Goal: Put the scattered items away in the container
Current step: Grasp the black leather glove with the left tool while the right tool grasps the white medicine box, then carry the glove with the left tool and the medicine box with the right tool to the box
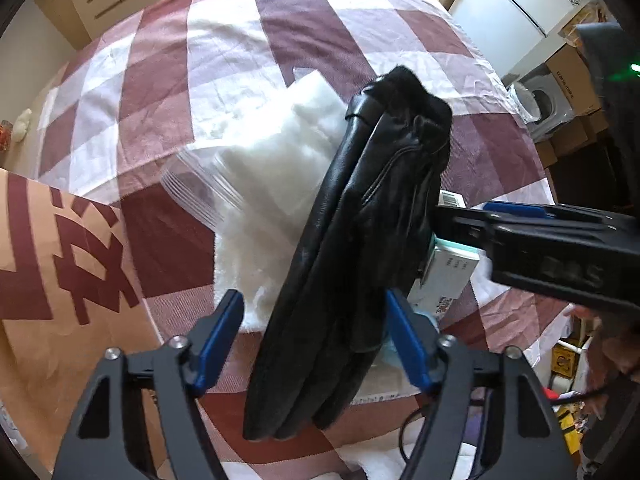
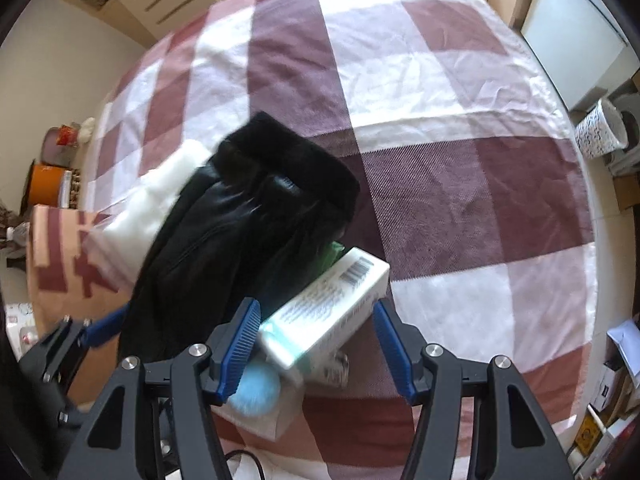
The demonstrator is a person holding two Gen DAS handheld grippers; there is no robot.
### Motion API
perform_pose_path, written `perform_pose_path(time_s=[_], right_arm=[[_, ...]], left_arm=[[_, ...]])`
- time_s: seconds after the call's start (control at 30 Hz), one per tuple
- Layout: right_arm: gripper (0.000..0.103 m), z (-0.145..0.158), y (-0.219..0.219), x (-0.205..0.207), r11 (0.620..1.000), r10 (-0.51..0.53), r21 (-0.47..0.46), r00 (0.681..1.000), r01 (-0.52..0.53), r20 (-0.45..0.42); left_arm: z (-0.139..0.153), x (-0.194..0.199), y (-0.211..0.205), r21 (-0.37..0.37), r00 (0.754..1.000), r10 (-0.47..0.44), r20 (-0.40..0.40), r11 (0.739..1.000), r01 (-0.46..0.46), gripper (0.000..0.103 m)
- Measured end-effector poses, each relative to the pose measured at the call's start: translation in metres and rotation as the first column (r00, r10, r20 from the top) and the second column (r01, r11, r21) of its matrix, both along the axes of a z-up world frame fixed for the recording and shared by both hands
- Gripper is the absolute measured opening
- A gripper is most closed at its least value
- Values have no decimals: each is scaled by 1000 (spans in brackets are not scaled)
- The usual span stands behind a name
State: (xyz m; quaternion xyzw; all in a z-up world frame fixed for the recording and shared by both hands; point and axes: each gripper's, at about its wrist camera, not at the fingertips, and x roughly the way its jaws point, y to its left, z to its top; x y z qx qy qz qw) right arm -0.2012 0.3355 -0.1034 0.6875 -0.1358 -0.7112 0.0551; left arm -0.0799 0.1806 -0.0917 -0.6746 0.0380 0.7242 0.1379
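Observation:
A pair of black leather gloves [image 1: 360, 208] with a furry cuff lies across a white fluffy bundle in a clear zip bag [image 1: 256, 168] on the checked bedspread. My left gripper [image 1: 312, 324] points down over the gloves' fingers, open, with the gloves between its blue pads; a gap shows at the left pad. A white box with a barcode [image 2: 332, 300] rests on a small pile beside the gloves [image 2: 224, 232]. Around the box's near end stands my right gripper [image 2: 316, 332], open, with a narrow gap on the right. A tan container with dark red markings [image 1: 60, 260] stands at the left.
Under the white box lie a light blue pompom [image 2: 256, 392], another white box [image 2: 276, 416] and something green [image 2: 334, 252]. The red and white bedspread [image 2: 440, 160] stretches away behind. Cardboard boxes [image 1: 568, 76] and a patterned bin [image 2: 600, 128] stand on the floor at the right.

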Motion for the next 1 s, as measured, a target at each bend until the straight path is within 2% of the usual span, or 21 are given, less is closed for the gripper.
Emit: perform_pose_path(time_s=[0.33, 0.5, 0.57, 0.63, 0.67, 0.83, 1.0], right_arm=[[60, -33, 9, 12, 998, -4, 67, 995, -3, 101], [60, -63, 27, 23, 998, -61, 6, 987, 61, 150], [62, -65, 29, 25, 997, -66, -23, 989, 70, 129], [54, -67, 27, 28, 997, -50, -45, 991, 56, 126], [39, -69, 26, 30, 997, -50, -54, 990, 57, 131], [35, -68, 22, 45, 998, -41, -47, 993, 47, 110], [32, -50, 26, 63, 998, -61, -27, 997, 62, 48]], left_arm=[[-8, -3, 11, 16, 999, -42, 19, 999, 42, 59], [-13, -4, 18, 12, 997, -67, 27, 998, 67, 54], [-14, -4, 18, 14, 997, -67, 27, 998, 66, 53], [-15, -5, 18, 27, 998, -60, 33, 998, 59, 53], [-15, -6, 18, 34, 998, -57, 36, 998, 56, 52], [-12, -4, 19, 48, 998, -54, 28, 997, 52, 39], [2, 2, 19, 89, 998, -65, 6, 994, 64, 28]])
